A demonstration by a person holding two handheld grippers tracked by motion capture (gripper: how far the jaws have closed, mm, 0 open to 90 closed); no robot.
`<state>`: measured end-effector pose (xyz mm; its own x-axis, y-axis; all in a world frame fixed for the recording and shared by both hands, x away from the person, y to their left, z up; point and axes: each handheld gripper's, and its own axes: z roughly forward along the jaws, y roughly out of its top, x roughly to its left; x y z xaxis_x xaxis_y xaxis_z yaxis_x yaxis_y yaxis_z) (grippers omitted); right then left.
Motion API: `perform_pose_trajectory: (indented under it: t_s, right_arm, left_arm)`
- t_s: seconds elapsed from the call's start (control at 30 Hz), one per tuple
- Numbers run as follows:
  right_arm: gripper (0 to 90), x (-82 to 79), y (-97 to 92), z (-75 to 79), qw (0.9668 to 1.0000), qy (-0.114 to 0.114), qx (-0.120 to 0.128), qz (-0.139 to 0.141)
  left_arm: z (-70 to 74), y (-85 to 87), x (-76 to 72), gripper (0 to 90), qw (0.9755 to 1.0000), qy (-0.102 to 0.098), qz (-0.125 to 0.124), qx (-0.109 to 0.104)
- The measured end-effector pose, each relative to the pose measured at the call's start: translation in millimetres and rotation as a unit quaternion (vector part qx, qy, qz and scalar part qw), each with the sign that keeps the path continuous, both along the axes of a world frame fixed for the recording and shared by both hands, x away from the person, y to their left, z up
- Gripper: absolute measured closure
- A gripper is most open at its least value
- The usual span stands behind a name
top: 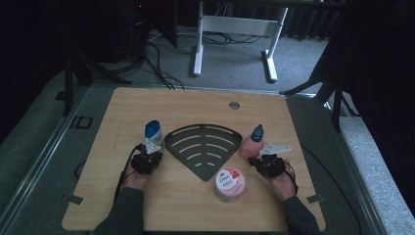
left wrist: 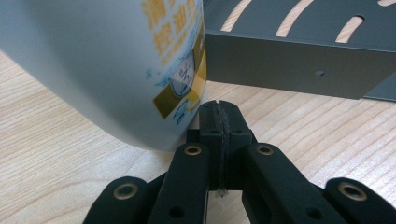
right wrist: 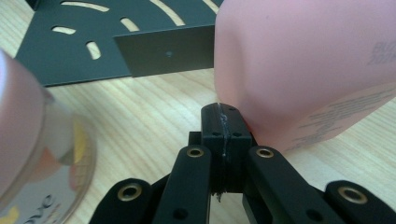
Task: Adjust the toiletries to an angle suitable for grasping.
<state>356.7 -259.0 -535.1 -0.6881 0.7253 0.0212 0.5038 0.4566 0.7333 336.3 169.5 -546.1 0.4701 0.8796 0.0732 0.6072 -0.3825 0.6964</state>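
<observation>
Fan-shaped rack (top: 203,147) mid-table (top: 147,205), bottle (top: 153,135) left of it, flask (top: 253,143) right, jar (top: 229,184) in front.

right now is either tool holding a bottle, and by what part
Nothing is held. The left tool is shut empty beside the white bottle with the blue cap; the right tool is shut empty beside the pink bottle with the dark blue cap.
</observation>
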Motion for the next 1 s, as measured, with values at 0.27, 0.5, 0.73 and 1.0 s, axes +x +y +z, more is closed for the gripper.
perform_pose_trajectory:
  t_s: [0.27, 0.5, 0.73, 1.0]
  right_arm:
    - [90.0, 9.0, -6.1, 0.2, 0.9999, 0.002, 0.001, -0.011]
    - [90.0, -0.9, -4.8, -0.7, 1.0, 0.007, 0.003, 0.0]
    - [90.0, -40.3, 6.1, -0.9, 0.9992, 0.007, 0.005, 0.039]
    - [90.0, -61.7, 11.6, -2.9, 0.9979, 0.016, 0.004, 0.062]
  left_arm:
    - [-1.1, 0.4, 1.1, 89.0, 1.0, 0.0, 0.0, -0.004]
    - [0.4, -8.4, -12.9, 85.2, 0.9993, 0.007, -0.036, -0.008]
    - [6.2, -20.5, -29.3, 82.4, 0.9973, 0.007, -0.068, -0.028]
    - [6.0, -25.0, -36.2, 80.5, 0.996, 0.009, -0.083, -0.034]
